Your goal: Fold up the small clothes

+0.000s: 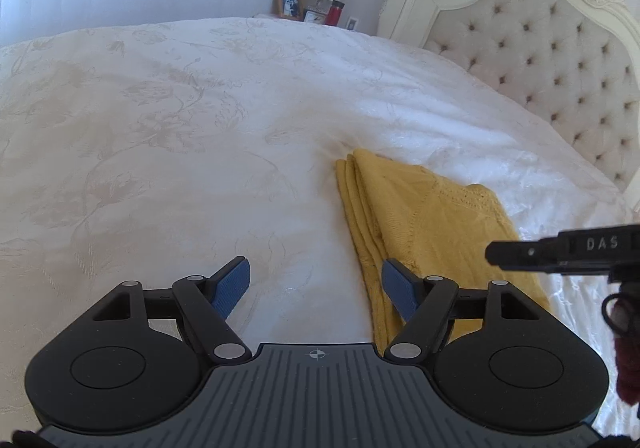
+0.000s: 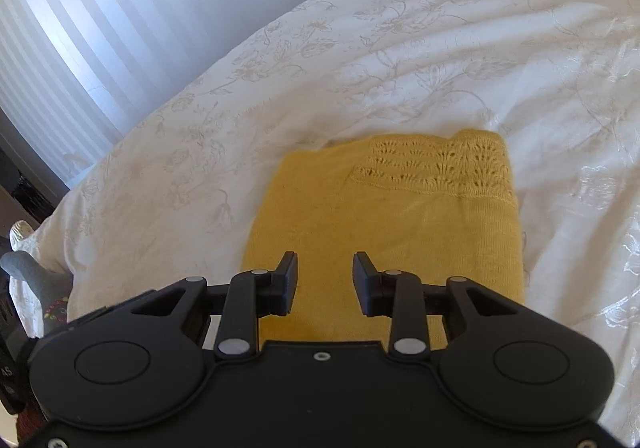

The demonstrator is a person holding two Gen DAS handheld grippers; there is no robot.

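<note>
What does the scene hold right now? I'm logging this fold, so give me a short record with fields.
garment: yellow knit top, folded into a flat rectangle
surface: white bedspread
left gripper: jaws open, empty, at the garment's left edge
right gripper: jaws open, empty, over the garment
background: headboard, picture frame, red bottle

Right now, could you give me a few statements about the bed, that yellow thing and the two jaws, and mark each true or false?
1. The yellow knit garment lies folded on the white bedspread. True.
2. The right gripper clamps the garment. False: its jaws stand open above it.
3. The left gripper is open and holds nothing. True.
4. A blue bottle stands on the nightstand. False: the bottle is red.
</note>
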